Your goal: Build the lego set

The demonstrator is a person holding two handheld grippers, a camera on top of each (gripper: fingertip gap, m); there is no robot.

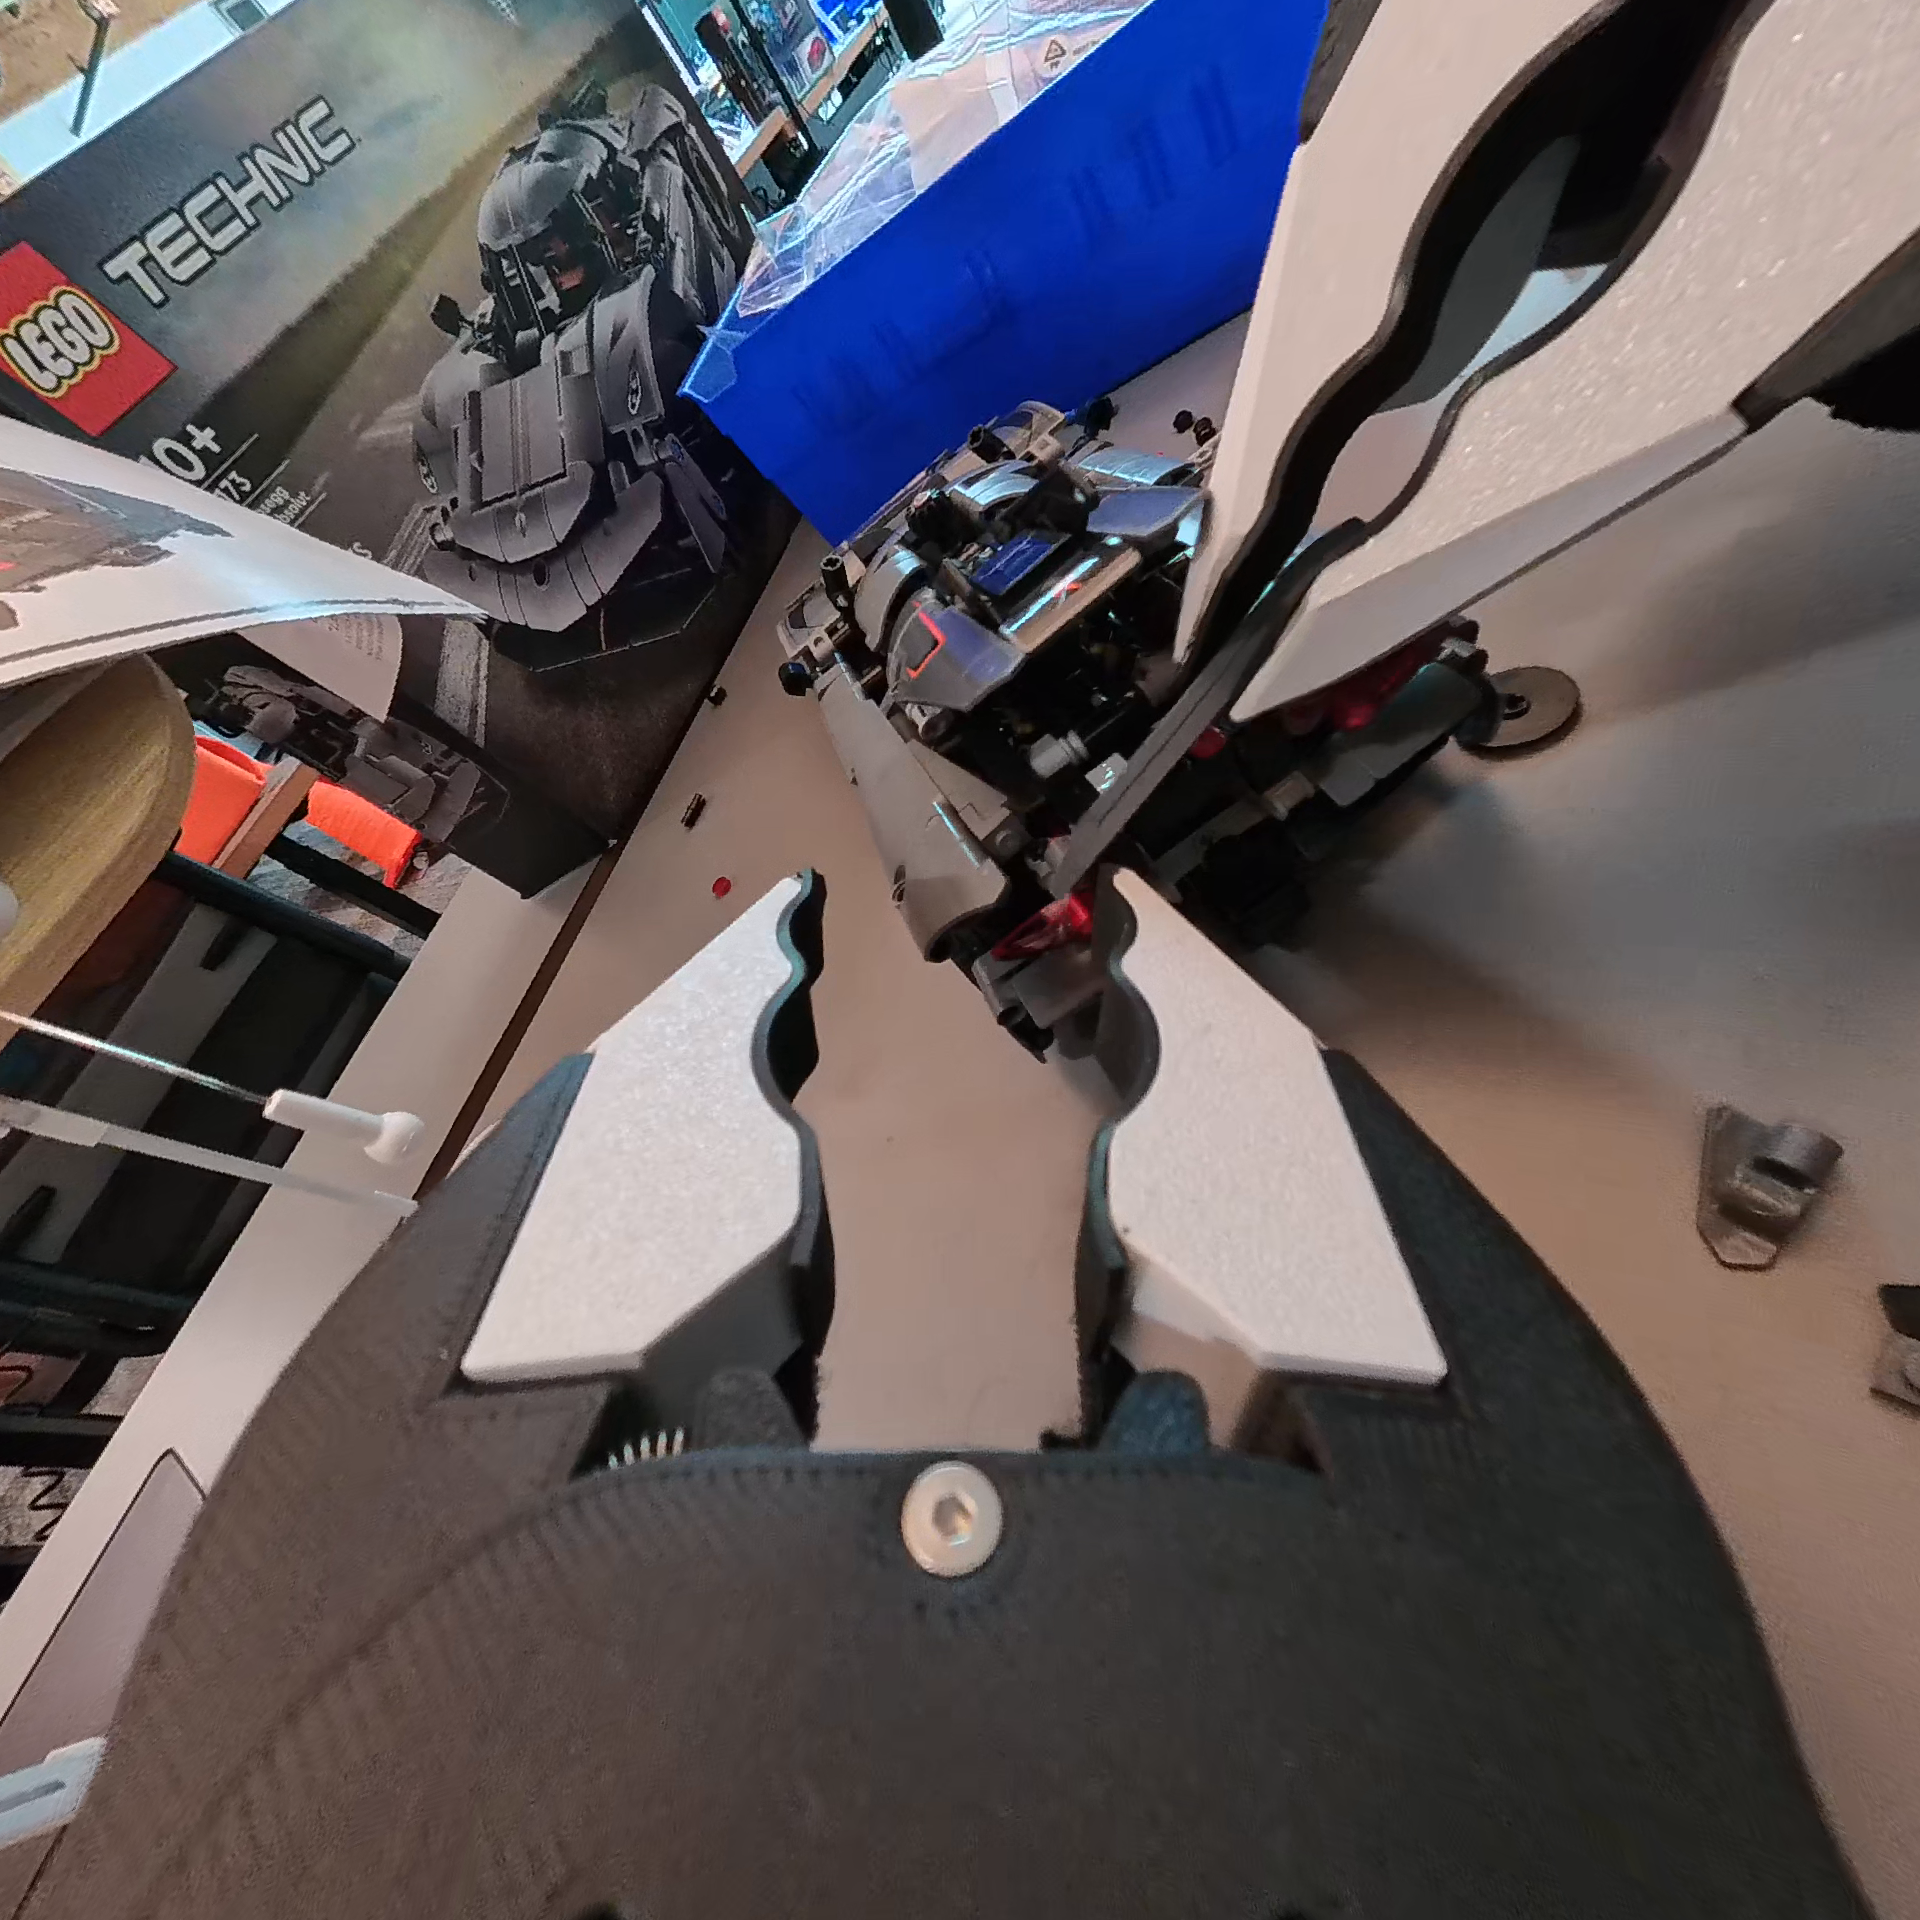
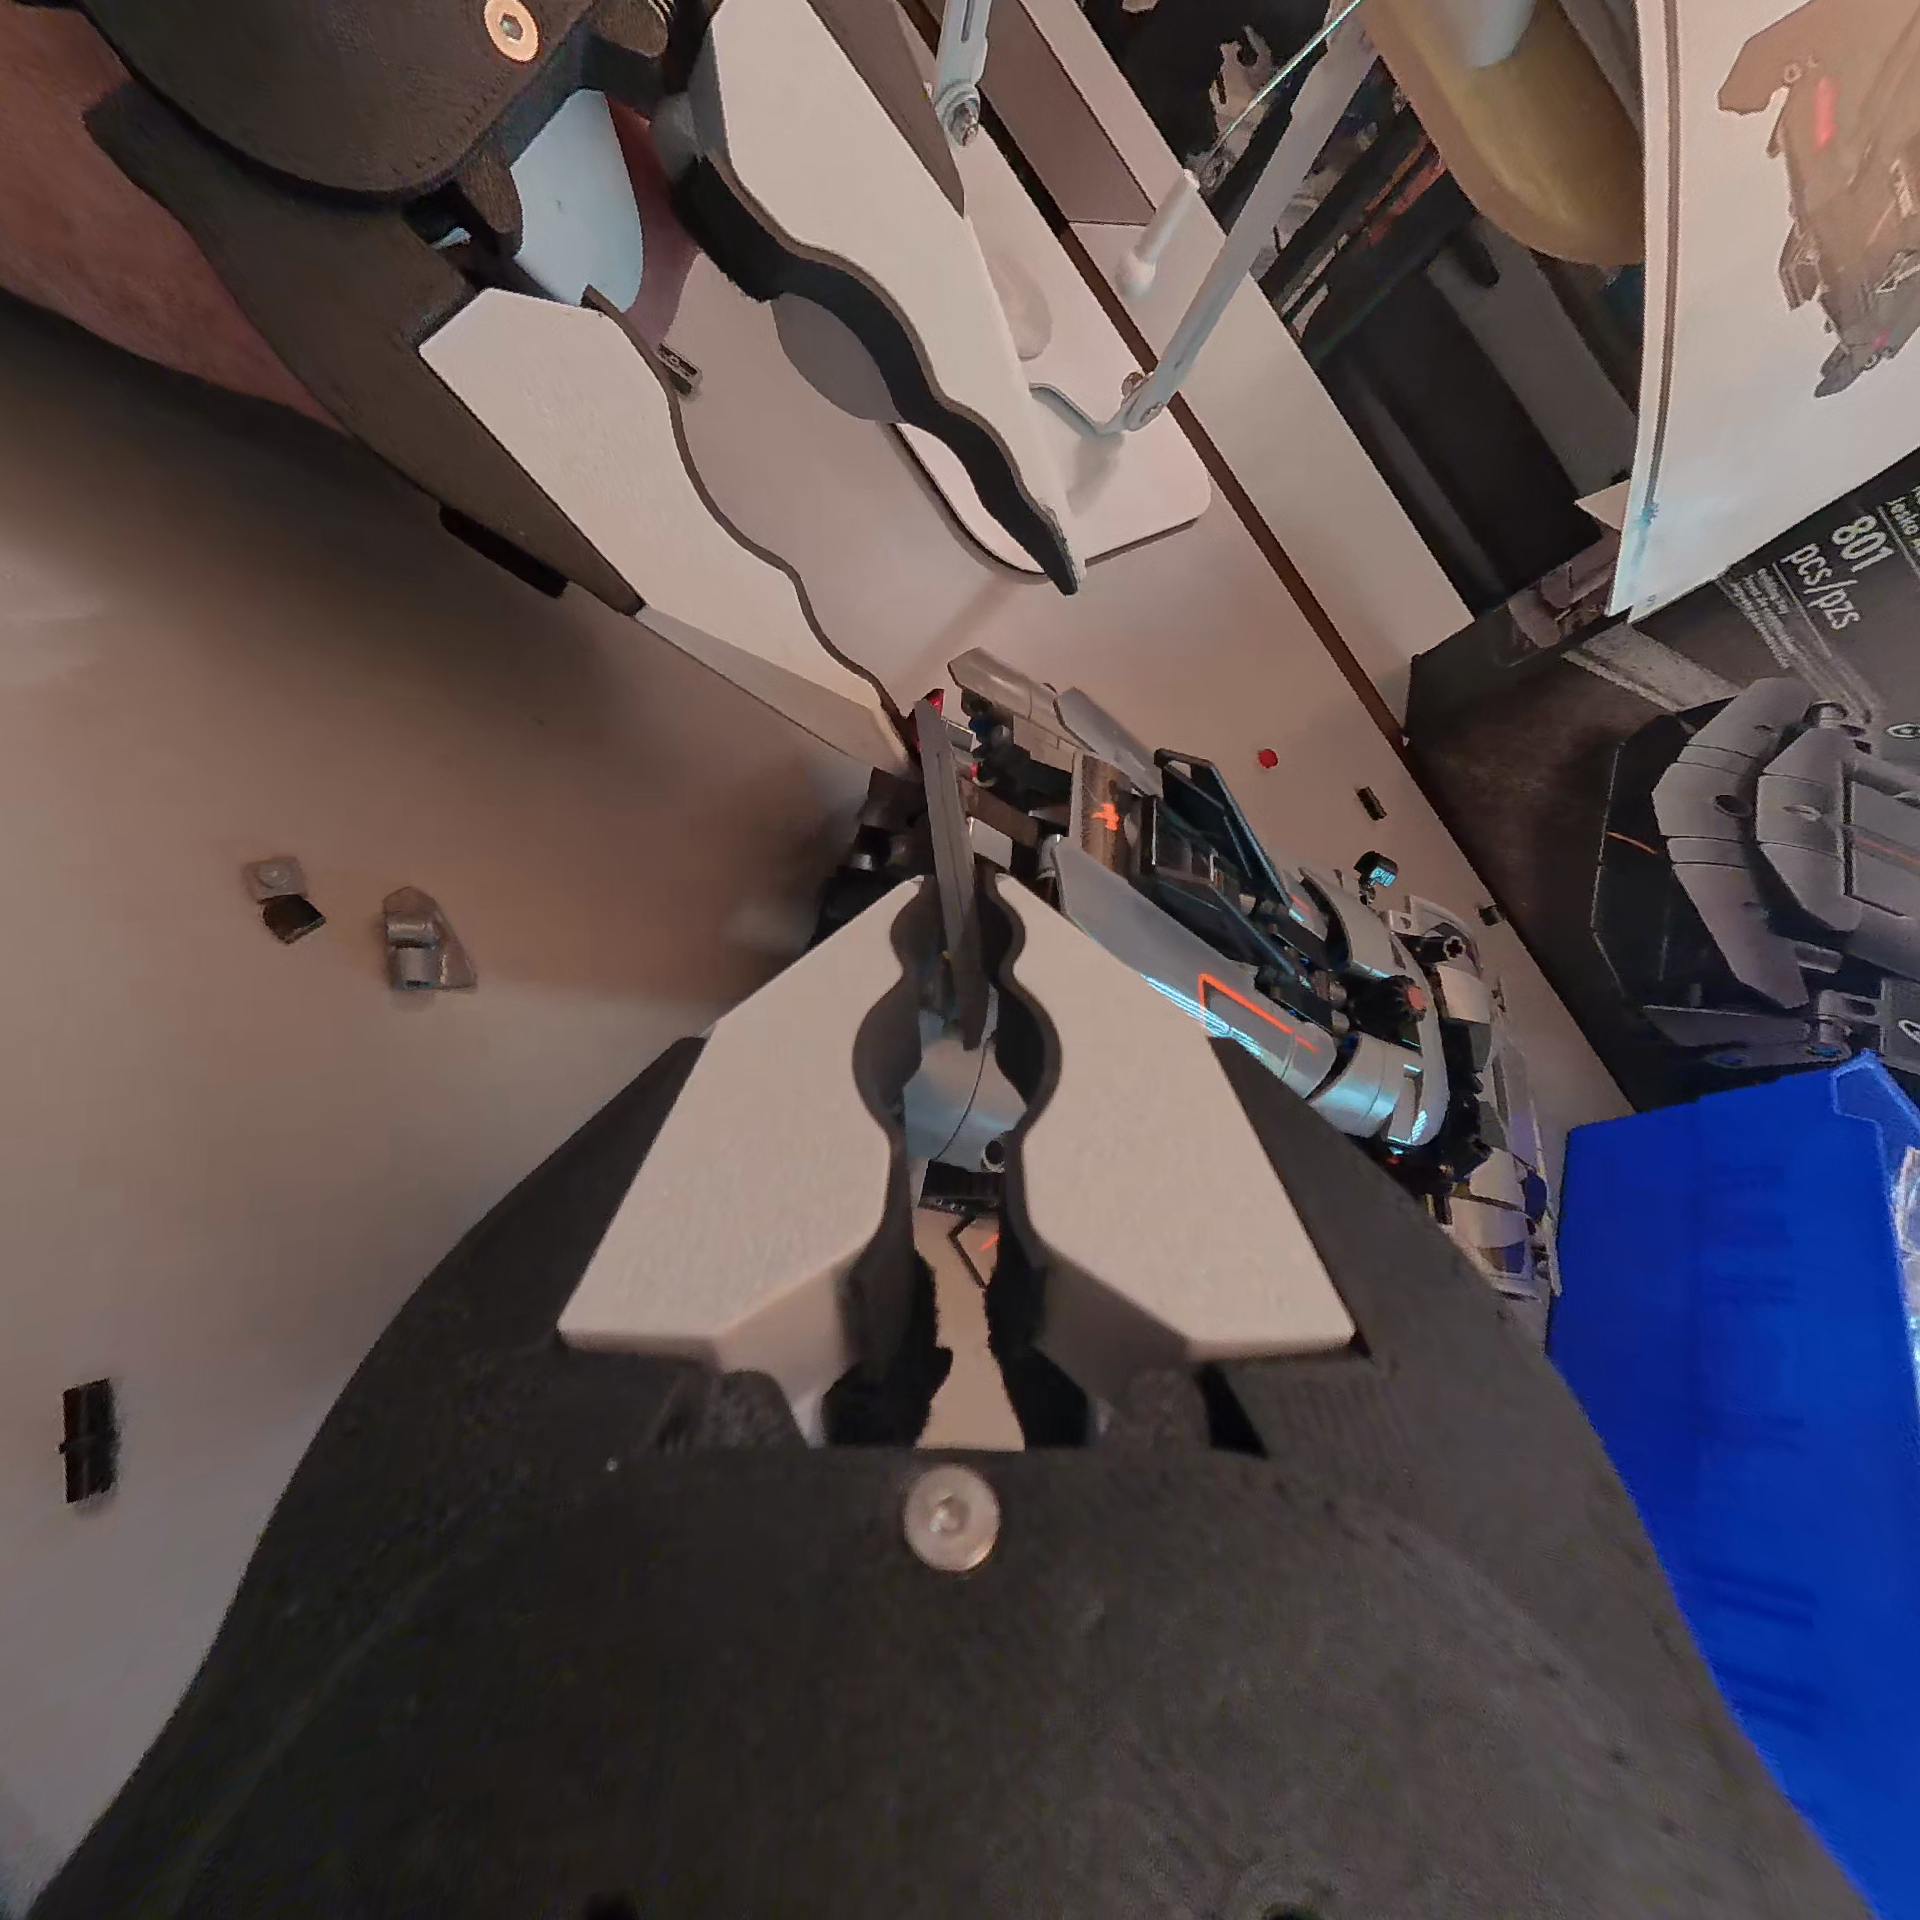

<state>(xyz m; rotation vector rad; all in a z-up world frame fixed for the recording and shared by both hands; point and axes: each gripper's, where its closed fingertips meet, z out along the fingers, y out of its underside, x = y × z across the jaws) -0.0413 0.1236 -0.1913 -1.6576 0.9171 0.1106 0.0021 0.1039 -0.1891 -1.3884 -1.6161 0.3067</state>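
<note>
Lego car (image 1: pixel 997 707), part-built, grey w/ black frame and red bits, sits on the white table (image 1: pixel 1558 935) just ahead of the left gripper (image 1: pixel 966 904). Left wrist view: left gripper's jaws stand apart w/ nothing between them; its right fingertip (image 1: pixel 1127 914) is right at the car's near end, by a red piece, contact unclear. Right gripper (image 1: pixel 1226 623) comes in from the upper right, fingers nearly together on a thin grey panel (image 1: pixel 1122 821) at the car's side. Blue bin (image 1: pixel 987 332) behind the car, lego box (image 1: pixel 364 364) to the left, instruction sheet (image 1: pixel 156 561) over the box's corner. Small red stud (image 1: pixel 720 886) and loose grey piece (image 1: pixel 1766 1174) lie on the table.

Right wrist view: right gripper (image 2: pixel 961 904) is clamped on the thin grey panel (image 2: pixel 951 831), which sticks out past its tips, edge-on; car (image 2: pixel 1247 935) lies beyond and to the right of the tips. Left gripper (image 2: pixel 977 634) is opposite, jaws spread, one tip close to the car's far end. Two grey pieces (image 2: pixel 416 935) well left of the car, black connector (image 2: pixel 88 1439) farther left. Bin (image 2: pixel 1745 1455) at right, box (image 2: pixel 1714 831) above it.
</note>
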